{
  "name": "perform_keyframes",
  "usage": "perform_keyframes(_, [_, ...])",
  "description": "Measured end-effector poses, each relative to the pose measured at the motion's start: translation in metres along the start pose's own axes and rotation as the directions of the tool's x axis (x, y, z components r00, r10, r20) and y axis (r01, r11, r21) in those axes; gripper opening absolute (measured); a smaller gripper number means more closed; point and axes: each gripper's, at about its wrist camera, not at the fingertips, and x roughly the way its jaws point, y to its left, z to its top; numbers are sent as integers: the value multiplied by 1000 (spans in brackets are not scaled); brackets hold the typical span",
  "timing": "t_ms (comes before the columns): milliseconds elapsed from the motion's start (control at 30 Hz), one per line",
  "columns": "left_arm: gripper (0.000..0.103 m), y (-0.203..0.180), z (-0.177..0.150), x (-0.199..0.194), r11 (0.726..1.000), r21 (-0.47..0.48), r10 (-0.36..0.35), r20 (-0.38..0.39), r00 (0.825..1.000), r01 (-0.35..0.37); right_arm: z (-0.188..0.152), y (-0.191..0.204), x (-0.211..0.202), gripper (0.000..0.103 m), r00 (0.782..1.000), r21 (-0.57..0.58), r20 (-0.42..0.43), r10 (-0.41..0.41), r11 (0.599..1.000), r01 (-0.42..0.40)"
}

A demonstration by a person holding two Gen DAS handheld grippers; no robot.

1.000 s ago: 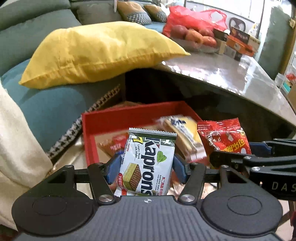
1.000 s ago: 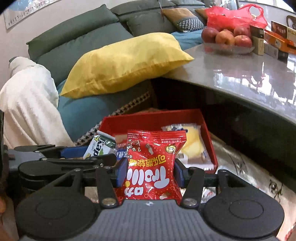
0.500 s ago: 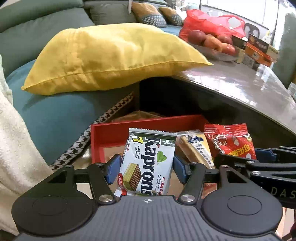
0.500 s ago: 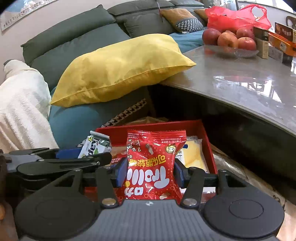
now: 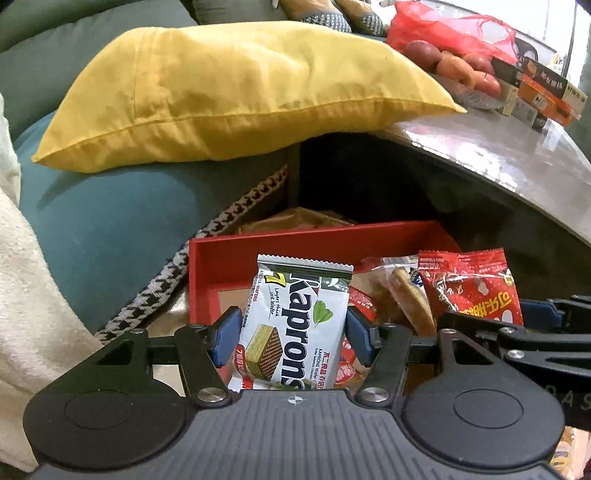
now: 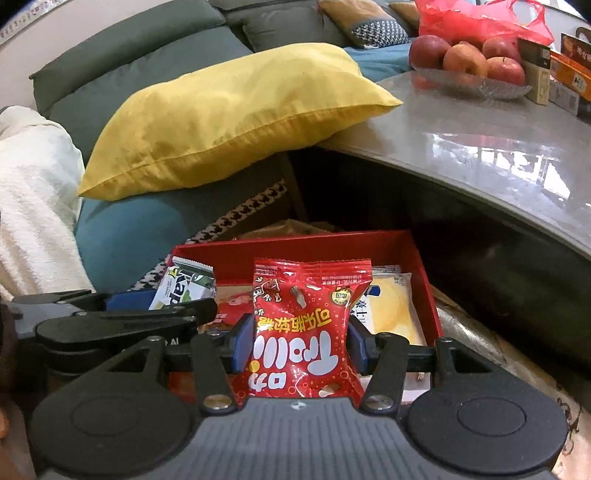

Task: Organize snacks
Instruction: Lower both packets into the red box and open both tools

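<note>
My left gripper (image 5: 291, 334) is shut on a white and green Kaprons wafer pack (image 5: 295, 317), held upright in front of the red box (image 5: 221, 258). My right gripper (image 6: 299, 341) is shut on a red gummy candy bag (image 6: 306, 325), also upright over the red box (image 6: 424, 273). The candy bag (image 5: 472, 288) shows at the right of the left wrist view, and the wafer pack (image 6: 184, 288) at the left of the right wrist view. A yellow cake packet (image 6: 391, 306) and other red wrappers (image 5: 364, 302) lie inside the box.
A yellow pillow (image 5: 236, 92) rests on a teal sofa seat (image 5: 122, 221) behind the box. A grey curved table (image 6: 498, 155) overhangs at right, carrying a glass dish of apples (image 6: 469, 62), a red plastic bag (image 6: 476, 18) and cartons (image 5: 543, 92). A cream blanket (image 6: 33, 199) lies left.
Both grippers have moved closer to the sofa and slightly lower with their packs still held. The red box now sits higher and farther ahead in both views.
</note>
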Motion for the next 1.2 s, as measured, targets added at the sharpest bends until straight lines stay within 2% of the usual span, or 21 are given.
perform_keyframes(533, [69, -2, 2, 20, 1000, 8, 23, -58, 998, -22, 2, -3, 26, 48, 998, -15, -58, -35, 999, 34])
perform_keyframes(1200, [77, -2, 1, 12, 1000, 12, 29, -34, 999, -28, 4, -10, 25, 51, 998, 20, -44, -48, 999, 49])
